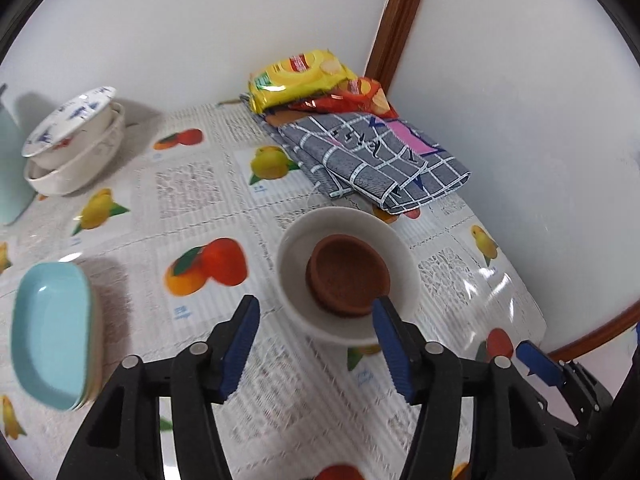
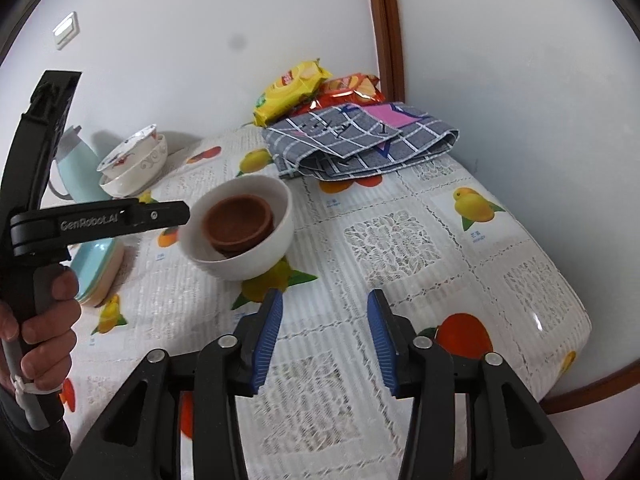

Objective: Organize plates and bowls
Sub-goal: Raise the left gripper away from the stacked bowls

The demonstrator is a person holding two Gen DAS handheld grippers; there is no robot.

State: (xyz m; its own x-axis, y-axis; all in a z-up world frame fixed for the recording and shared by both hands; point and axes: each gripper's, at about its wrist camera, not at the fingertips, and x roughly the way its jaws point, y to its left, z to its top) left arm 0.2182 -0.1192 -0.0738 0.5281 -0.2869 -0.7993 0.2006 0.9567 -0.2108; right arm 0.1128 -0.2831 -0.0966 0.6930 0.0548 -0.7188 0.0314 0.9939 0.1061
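White bowl [image 1: 347,276] sits upright on the fruit-print tablecloth [image 1: 192,208], mouth up; round, so no long axis to note. Inside it: brown bowls [image 1: 347,280], nested, mouths up, looks like two in the right wrist view, pushed toward the side nearest the left gripper.

Left gripper [image 1: 316,316]: jaws spread wide, nothing held. The white bowl lies just ahead of it, its near rim by the right-hand fingertip; contact cannot be told. In the right wrist view the left gripper's side arm reads "GenRobot.AI", and the tip of that arm meets the bowl's left rim. The person's hand [image 2: 44,328] grips its handle.

Right gripper [image 2: 324,300]: jaws apart, empty, over bare tablecloth. White bowl ahead and to its left.

Left of the left gripper: light blue dishes [image 1: 52,336], rectangular with rounded corners, stacked, long axis running away from the gripper.

Far ahead-left, by the wall: patterned bowls [image 1: 76,148], stacked, with a blue-and-red decorated one tilted on top. Light blue jug [image 2: 78,164] just beside them.

Far ahead: folded grey checked cloth [image 1: 376,160]; behind it a yellow snack packet [image 1: 300,72] and a red snack packet [image 1: 360,96], print unreadable.
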